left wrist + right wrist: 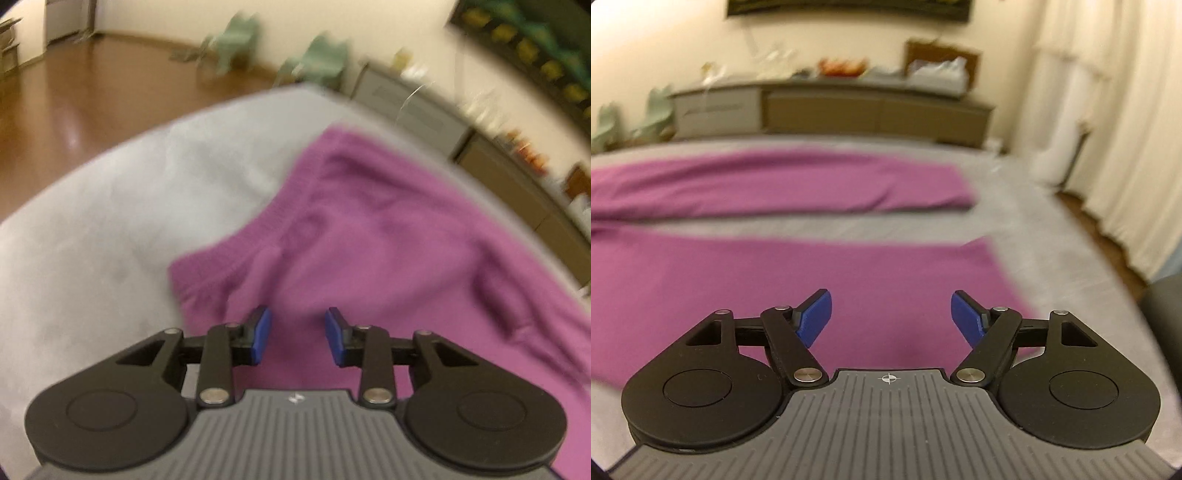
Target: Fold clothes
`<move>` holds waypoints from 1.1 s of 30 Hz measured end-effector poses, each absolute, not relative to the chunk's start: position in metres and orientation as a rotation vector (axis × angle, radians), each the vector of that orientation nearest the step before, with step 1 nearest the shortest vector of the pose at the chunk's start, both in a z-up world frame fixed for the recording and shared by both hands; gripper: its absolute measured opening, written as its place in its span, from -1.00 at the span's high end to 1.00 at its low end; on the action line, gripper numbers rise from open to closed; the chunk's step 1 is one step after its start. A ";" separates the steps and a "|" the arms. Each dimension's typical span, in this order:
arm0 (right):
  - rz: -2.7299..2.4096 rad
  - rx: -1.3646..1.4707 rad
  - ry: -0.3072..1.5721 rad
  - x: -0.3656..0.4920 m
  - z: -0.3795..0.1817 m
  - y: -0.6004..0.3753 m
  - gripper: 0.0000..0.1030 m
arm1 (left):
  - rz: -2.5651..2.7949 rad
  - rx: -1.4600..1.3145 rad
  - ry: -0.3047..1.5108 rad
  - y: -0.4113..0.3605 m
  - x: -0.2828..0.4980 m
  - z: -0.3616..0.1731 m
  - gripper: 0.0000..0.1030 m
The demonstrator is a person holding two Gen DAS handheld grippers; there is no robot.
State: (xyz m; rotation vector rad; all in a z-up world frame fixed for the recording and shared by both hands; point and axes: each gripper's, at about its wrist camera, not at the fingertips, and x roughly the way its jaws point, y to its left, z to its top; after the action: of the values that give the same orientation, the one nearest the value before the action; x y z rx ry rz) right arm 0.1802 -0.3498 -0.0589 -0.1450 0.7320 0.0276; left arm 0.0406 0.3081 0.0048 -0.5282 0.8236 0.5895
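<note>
Two grippers hang over one pair of purple trousers (775,280) spread flat on a grey sheet (110,229), and neither holds anything. Nearest in the right wrist view, the right gripper (891,319) has its blue fingers (816,317) wide apart with purple cloth of one leg showing between and just beyond them; that leg's hem lies ahead and to the right of the fingers. Beyond it, across a strip of bare sheet, the other leg (775,184) runs parallel, its hem also to the right. The left gripper (297,338) has its fingers parted less widely, with cloth between and below them, and the ribbed waistband (266,221) lies ahead and to the left of the fingers (both views are blurred, so fine creases cannot be read).

With the legs lying apart and unstacked, the trousers look laid out full length, not yet doubled. To fold well, I judge each gripper should close on an edge, waistband for the left and hem for the right, catching both layers, then carry the near leg onto the far one together so the cloth stays taut and the edges meet.

Farther off stand a low sideboard (849,110) and pale curtains (1108,110).
</note>
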 end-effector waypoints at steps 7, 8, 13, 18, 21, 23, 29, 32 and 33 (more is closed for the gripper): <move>-0.036 -0.199 0.873 0.172 -0.067 -0.371 -0.75 | 0.688 -0.589 0.825 0.330 0.022 0.006 0.82; -0.032 -0.196 0.889 0.167 -0.066 -0.374 -0.75 | 0.707 -0.552 0.810 0.325 0.025 0.013 0.81; -0.032 -0.165 0.899 0.150 -0.054 -0.377 -0.52 | 0.660 -0.380 0.707 0.306 0.042 0.053 0.30; -0.031 -0.152 0.814 0.154 -0.043 -0.365 -0.60 | 0.511 -0.351 0.783 0.312 0.092 0.049 0.28; -0.058 -0.221 0.877 0.153 -0.049 -0.366 -0.80 | 0.483 -0.372 0.858 0.329 0.109 0.031 0.28; -0.075 -0.268 0.919 0.152 -0.052 -0.367 -0.85 | 0.507 -0.408 0.886 0.342 0.111 0.022 0.29; -0.112 -0.456 0.850 0.146 -0.020 -0.315 -0.50 | 0.321 -0.522 0.818 0.318 0.104 0.036 0.20; 0.108 -0.362 0.754 0.171 0.009 -0.236 -0.76 | 0.228 -0.484 0.866 0.289 0.117 0.026 0.20; 0.188 -0.323 0.725 0.182 0.018 -0.209 -0.76 | 0.213 -0.464 0.889 0.282 0.121 0.022 0.20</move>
State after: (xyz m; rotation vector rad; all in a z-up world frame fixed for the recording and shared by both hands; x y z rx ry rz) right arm 0.1818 -0.2085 0.0180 -0.3228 0.7251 0.1882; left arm 0.1210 0.2819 0.0217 -0.4639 0.8886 0.2125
